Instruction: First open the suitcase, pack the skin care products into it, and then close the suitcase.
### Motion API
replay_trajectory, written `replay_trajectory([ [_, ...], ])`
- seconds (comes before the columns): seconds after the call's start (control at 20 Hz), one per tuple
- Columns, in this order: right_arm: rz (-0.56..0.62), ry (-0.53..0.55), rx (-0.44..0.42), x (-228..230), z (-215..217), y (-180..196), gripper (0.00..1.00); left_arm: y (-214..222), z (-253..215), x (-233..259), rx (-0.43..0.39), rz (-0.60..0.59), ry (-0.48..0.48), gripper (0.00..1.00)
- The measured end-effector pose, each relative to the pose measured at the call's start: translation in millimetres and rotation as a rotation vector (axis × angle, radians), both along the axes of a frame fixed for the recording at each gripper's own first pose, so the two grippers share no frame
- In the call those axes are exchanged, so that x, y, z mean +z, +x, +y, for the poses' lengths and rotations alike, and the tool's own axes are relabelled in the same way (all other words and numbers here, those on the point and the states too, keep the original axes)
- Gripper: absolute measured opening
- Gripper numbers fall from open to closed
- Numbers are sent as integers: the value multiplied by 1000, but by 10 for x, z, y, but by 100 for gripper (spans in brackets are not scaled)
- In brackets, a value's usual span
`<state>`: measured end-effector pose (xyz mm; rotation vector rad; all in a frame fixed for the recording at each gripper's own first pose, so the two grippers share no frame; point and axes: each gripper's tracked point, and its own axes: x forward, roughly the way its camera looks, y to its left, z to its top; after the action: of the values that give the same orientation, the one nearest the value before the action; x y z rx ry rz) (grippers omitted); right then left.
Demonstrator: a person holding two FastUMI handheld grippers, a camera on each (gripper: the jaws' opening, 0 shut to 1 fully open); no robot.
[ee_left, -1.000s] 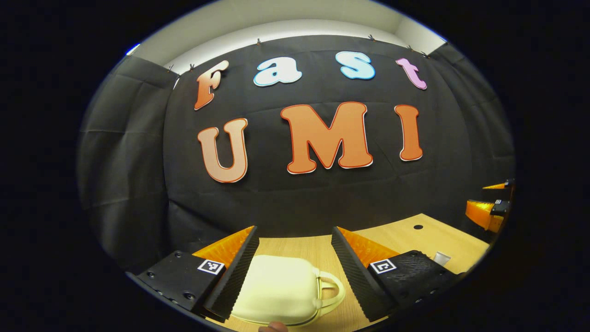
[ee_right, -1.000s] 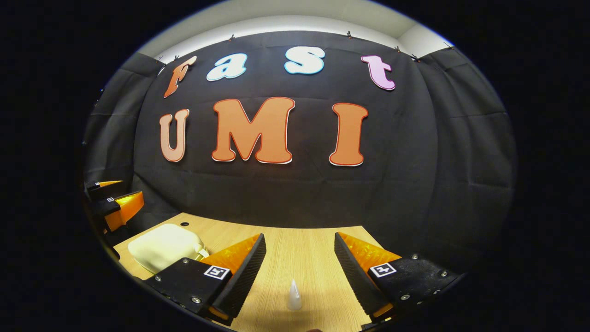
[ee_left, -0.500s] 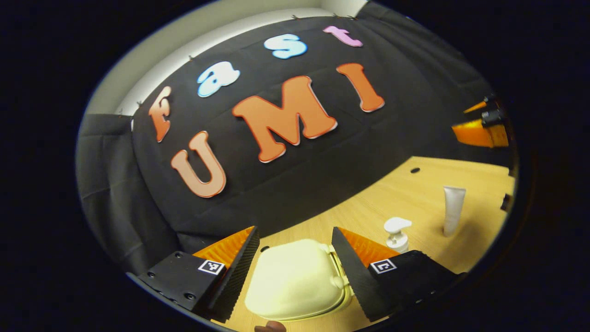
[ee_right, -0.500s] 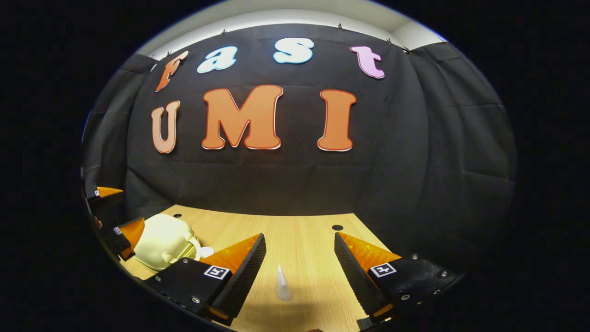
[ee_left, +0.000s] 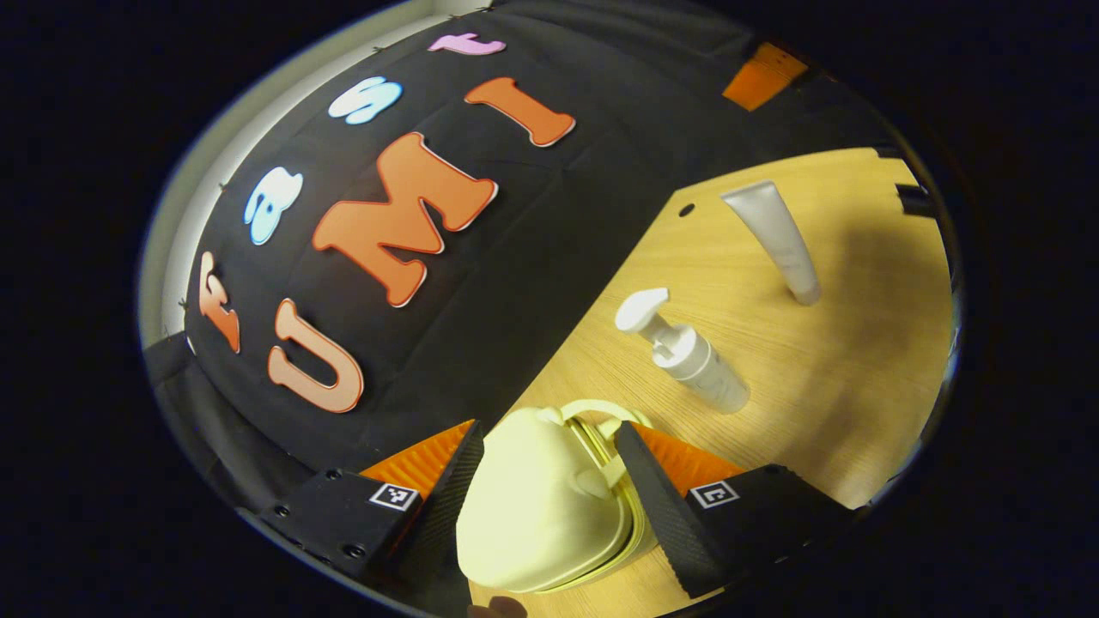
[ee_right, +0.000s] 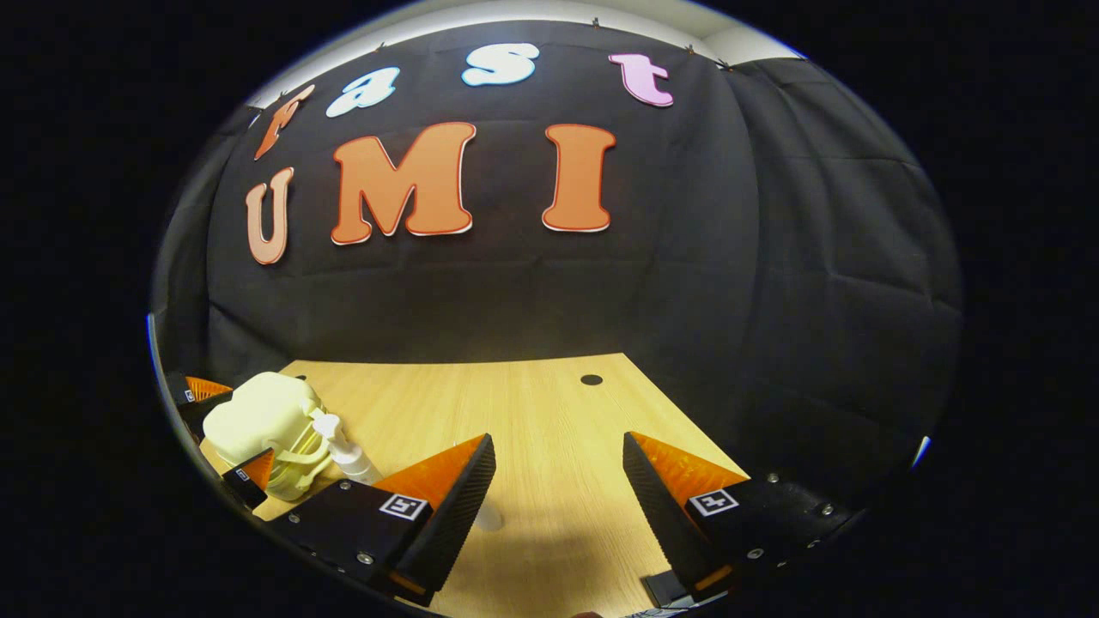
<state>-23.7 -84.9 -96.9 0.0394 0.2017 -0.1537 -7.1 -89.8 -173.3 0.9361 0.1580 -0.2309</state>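
The cream suitcase [ee_left: 541, 506] is shut and sits between the fingers of my left gripper [ee_left: 547, 427], which is open and rolled hard to one side. The case fills most of the gap, its handle [ee_left: 601, 410] toward the table's middle. A white pump bottle [ee_left: 695, 365] and a white tube [ee_left: 777, 240] stand on the table just beyond. In the right gripper view the suitcase [ee_right: 258, 421] and pump bottle [ee_right: 343, 451] are at the far left, with the left gripper's orange fingers [ee_right: 255, 470] on either side of the case. My right gripper [ee_right: 558, 439] is open over bare wood.
The wooden table [ee_left: 859, 369] ends at the black cloth wall behind it. It has a small cable hole [ee_right: 591, 378] near its back edge. An orange finger of the right gripper [ee_left: 764, 75] shows far off in the left gripper view.
My left gripper has rolled further and closed in, so the suitcase now fills the gap between its fingers. My right gripper has moved forward; the tube has slid behind its left finger.
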Motion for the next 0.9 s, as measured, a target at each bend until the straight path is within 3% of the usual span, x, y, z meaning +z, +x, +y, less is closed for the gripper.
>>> replay_trajectory([
  [0.25,49,10,-45,-214,-227,-58,95,225,41,-379,5,33,151,98],
  [0.8,123,6,-103,-442,-479,-81,95,700,84,-902,67,143,270,100],
  [0.9,116,4,-108,-402,-478,-74,95,690,74,-932,63,165,280,96],
])
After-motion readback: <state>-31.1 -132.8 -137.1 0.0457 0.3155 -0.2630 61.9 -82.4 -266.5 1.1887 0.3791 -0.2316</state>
